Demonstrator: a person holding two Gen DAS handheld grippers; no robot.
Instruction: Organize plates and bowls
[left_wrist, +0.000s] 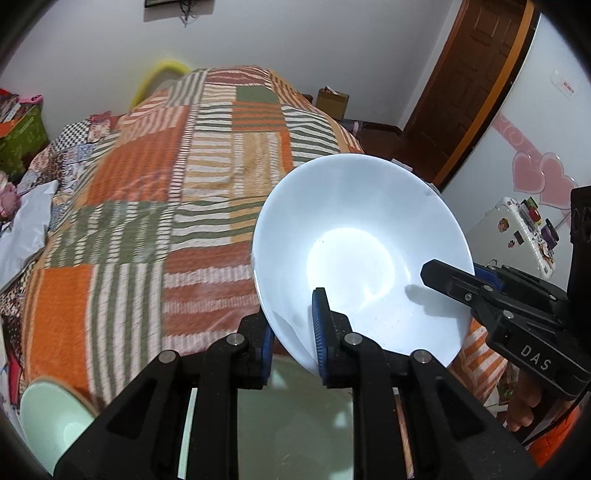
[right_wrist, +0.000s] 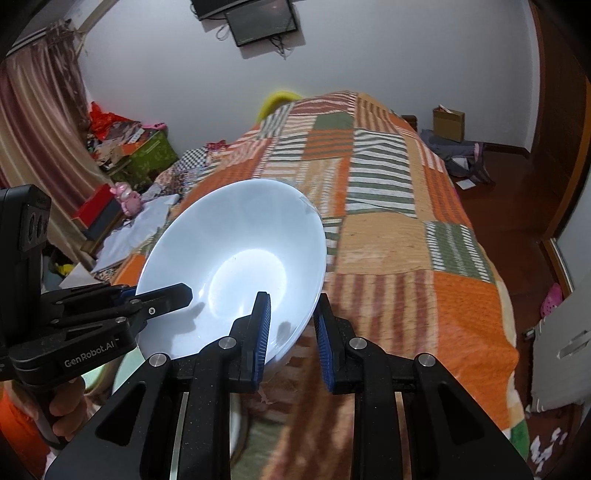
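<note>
Left wrist view: the left gripper (left_wrist: 293, 334) is clamped on the near rim of a white bowl (left_wrist: 360, 254), one blue pad inside the wall and one outside. The bowl hangs tilted above the near right part of the patchwork bedspread (left_wrist: 155, 206), clear of the cloth. The right gripper (left_wrist: 448, 282) enters from the right edge and pinches the opposite side of the rim. A pale green bowl (left_wrist: 51, 417) lies at the near left corner.

Right wrist view: the right gripper (right_wrist: 291, 328) is closed on the bowl's rim, the wall caught between its pads; the left gripper (right_wrist: 162, 295) grips from the left, a hand (right_wrist: 68, 410) below it on its handle. Both tools point steeply downward, converging on the bowl.

Risk: smooth glazed ware is held only at thin rim edges; uneven motion of the two hands could likely twist the bowl loose, dropping it onto the dishes below.
</note>
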